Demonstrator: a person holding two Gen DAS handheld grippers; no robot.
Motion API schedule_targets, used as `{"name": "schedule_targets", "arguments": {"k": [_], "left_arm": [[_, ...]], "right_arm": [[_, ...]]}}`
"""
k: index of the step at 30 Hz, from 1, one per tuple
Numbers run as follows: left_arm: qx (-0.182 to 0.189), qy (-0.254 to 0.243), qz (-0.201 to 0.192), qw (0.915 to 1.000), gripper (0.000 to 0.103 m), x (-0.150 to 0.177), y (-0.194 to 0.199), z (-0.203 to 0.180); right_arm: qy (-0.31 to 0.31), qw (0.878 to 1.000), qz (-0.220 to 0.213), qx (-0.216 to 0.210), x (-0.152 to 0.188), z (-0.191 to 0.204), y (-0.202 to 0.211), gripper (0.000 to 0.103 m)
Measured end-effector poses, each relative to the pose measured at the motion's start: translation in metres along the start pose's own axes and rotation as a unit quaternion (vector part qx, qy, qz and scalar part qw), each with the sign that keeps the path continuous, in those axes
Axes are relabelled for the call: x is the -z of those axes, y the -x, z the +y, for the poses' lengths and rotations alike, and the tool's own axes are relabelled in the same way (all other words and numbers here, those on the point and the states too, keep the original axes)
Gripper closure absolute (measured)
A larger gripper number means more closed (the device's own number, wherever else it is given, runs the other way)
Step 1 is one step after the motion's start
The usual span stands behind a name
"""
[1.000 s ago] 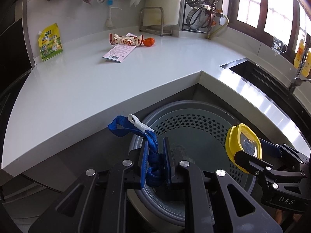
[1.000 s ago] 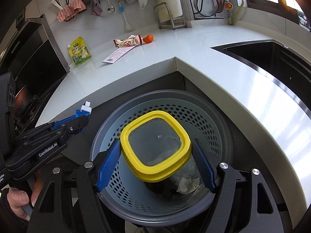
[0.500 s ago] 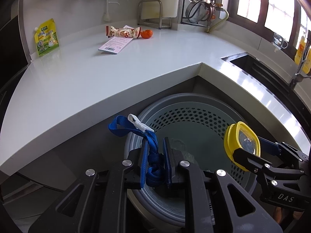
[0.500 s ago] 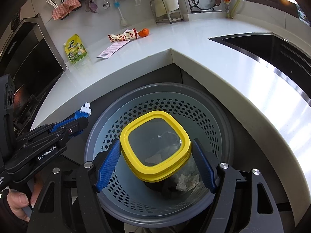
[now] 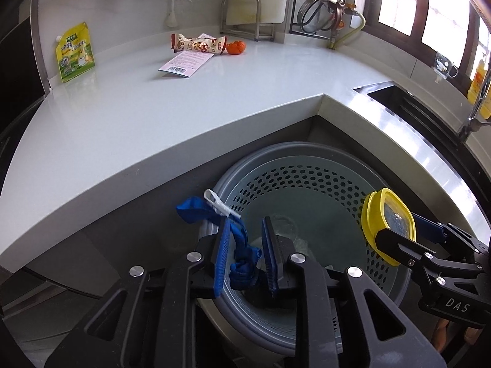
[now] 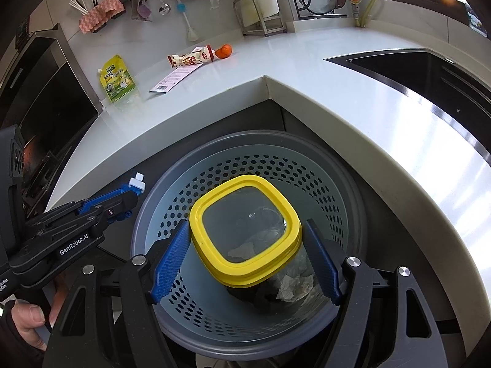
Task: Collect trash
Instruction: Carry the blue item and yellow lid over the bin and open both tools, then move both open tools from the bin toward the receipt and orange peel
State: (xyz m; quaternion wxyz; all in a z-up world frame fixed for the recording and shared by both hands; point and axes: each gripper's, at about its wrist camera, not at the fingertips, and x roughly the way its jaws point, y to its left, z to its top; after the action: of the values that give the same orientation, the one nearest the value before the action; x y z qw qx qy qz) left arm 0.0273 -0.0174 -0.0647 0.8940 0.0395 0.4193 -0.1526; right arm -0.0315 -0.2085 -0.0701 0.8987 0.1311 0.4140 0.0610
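My left gripper (image 5: 245, 224) hangs over the near rim of the grey perforated bin (image 5: 276, 153), jaws opening. A blue strap (image 5: 242, 251) with a white clip (image 5: 218, 204) lies loose between the pads, draped on the left one. My right gripper (image 6: 245, 224) is shut on a clear container with a yellow lid (image 6: 248, 236), held above the bin (image 6: 245, 141), which has crumpled paper at its bottom. In the left wrist view this container (image 5: 386, 214) shows at the right. On the counter lie a snack wrapper (image 5: 199, 44), a paper slip (image 5: 185, 63) and an orange item (image 5: 235, 47).
A yellow-green pouch (image 5: 75, 52) leans on the back wall at the left. The sink (image 5: 399, 98) is sunk into the counter at the right. A dish rack (image 5: 322, 6) and hanging utensils line the back wall. A hand (image 6: 27, 319) grips the left gripper's handle.
The left gripper's pads have spread apart and the blue strap now hangs loose between them. The right gripper and the yellow-lidded container have stayed put.
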Motion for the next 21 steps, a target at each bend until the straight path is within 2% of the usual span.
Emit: {"name": "schedule_targets", "arguments": {"k": [2, 4, 5, 8, 21], "left_arm": [[0.000, 0.004, -0.002, 1.0000, 0.064, 0.001, 0.002, 0.002], [-0.002, 0.010, -0.008, 0.9999, 0.053, 0.001, 0.005, 0.005], [-0.003, 0.012, -0.011, 0.9999, 0.051, 0.001, 0.007, 0.006], [-0.005, 0.014, -0.014, 0.9998, 0.049, 0.001, 0.010, 0.009], [-0.006, 0.019, -0.016, 0.9997, 0.043, 0.000, 0.011, 0.010]], "right_arm": [[-0.003, 1.000, -0.003, -0.002, 0.000, -0.001, 0.003, 0.031], [-0.011, 1.000, -0.009, -0.006, -0.001, -0.004, 0.006, 0.028], [-0.015, 1.000, -0.015, -0.010, -0.001, -0.005, 0.008, 0.025], [-0.024, 0.999, -0.025, -0.016, -0.003, -0.008, 0.013, 0.024], [-0.018, 1.000, -0.021, -0.011, -0.002, -0.004, 0.012, 0.024]]}}
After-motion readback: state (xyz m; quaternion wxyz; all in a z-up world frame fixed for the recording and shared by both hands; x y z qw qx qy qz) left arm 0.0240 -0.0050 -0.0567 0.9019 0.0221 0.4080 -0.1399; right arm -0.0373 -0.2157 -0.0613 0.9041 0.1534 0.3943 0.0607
